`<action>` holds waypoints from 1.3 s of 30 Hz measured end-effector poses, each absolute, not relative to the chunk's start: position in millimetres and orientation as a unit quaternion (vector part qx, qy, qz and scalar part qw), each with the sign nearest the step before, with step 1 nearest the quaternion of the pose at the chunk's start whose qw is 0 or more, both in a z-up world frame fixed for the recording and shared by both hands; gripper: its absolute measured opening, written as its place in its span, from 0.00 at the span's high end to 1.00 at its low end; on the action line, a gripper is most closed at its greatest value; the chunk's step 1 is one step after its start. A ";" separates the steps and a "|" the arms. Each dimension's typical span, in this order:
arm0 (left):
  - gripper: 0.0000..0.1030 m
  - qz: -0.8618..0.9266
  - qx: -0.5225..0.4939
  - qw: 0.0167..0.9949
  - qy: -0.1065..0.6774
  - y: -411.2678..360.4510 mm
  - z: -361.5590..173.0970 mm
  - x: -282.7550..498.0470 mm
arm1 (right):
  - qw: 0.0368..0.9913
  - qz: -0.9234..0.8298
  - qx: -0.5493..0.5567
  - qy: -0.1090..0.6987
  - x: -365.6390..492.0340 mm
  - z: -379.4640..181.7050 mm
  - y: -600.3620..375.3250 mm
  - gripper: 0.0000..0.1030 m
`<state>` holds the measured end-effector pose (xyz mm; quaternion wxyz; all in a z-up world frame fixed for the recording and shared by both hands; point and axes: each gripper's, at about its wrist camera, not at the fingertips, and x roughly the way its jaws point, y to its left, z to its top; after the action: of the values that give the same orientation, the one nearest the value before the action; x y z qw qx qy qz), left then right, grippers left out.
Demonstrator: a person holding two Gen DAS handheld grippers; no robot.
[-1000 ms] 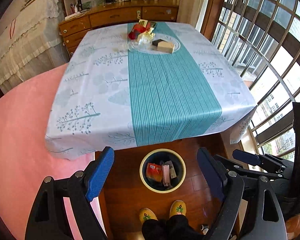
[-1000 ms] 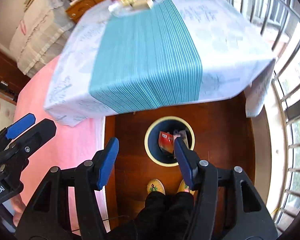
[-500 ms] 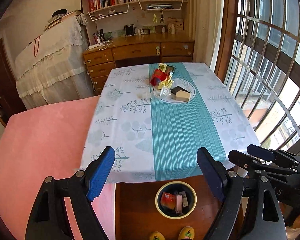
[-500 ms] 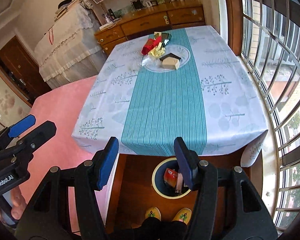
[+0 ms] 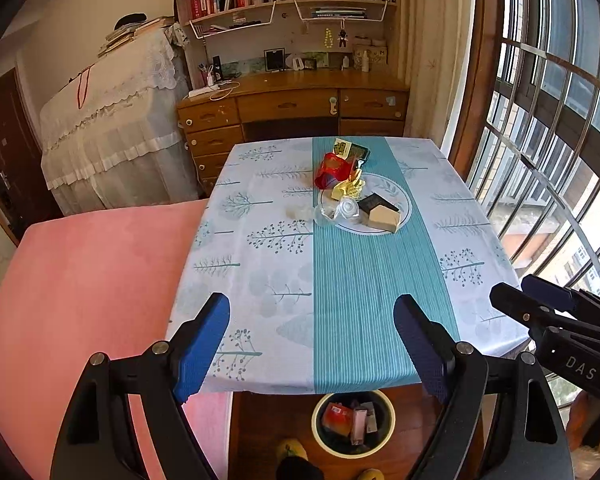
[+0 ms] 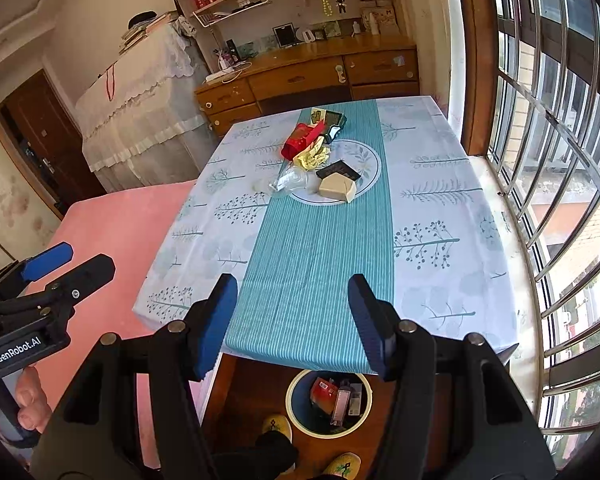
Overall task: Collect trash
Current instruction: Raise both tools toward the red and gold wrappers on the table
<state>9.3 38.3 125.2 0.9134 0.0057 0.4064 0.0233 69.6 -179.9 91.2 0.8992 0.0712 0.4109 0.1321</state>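
Trash (image 5: 350, 196) lies heaped at the far end of the table (image 5: 260, 248), toward 12 o'clock in both views: a red wrapper (image 6: 300, 140), yellow crumpled paper (image 6: 314, 156), clear plastic (image 6: 292, 180) and a tan box (image 6: 338, 189). The bin (image 6: 296, 408) on the floor at 6 o'clock already holds a few pieces. The left gripper (image 5: 312, 344) and the right gripper (image 6: 294, 320) are both spread wide and empty, near the table's front edge. This looks like the reach for another piece; next comes a long stretch forward to close on one item.
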 end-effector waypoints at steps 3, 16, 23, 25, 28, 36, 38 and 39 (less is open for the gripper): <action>0.16 0.013 0.024 0.911 0.412 39.6 111.9 41.1 | 0.897 0.119 0.077 0.418 94.8 78.5 -181.3 0.47; 0.16 -0.101 0.167 0.877 0.438 42.3 -0.9 235.7 | 0.871 -0.003 0.158 0.465 237.2 -6.1 -172.2 0.47; 0.16 -0.160 0.262 0.858 0.413 34.3 -75.7 307.6 | 0.850 -0.058 0.215 0.478 291.9 -55.2 -161.9 0.47; 0.16 -0.174 0.286 0.855 0.396 27.6 -89.2 314.4 | 0.847 -0.067 0.223 0.478 302.7 -65.1 -159.5 0.47; 0.16 -0.198 0.315 0.849 0.377 19.0 -106.0 324.1 | 0.843 -0.079 0.232 0.479 314.3 -77.6 -157.3 0.47; 0.18 -0.235 0.337 0.836 0.363 3.4 -138.6 360.0 | 0.837 -0.098 0.251 0.477 330.6 -97.1 -157.8 0.47; 0.30 -0.244 0.325 0.832 0.377 3.1 -141.7 370.9 | 0.836 -0.099 0.252 0.477 332.8 -100.2 -157.2 0.47; 0.38 -0.251 0.313 0.828 0.392 3.2 -143.3 377.8 | 0.836 -0.101 0.252 0.477 334.9 -101.4 -156.5 0.47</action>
<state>377.8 3.2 -143.3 0.8276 0.3130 0.3923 -0.2513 334.9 -156.5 -101.4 0.8359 0.2521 0.4771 -0.1005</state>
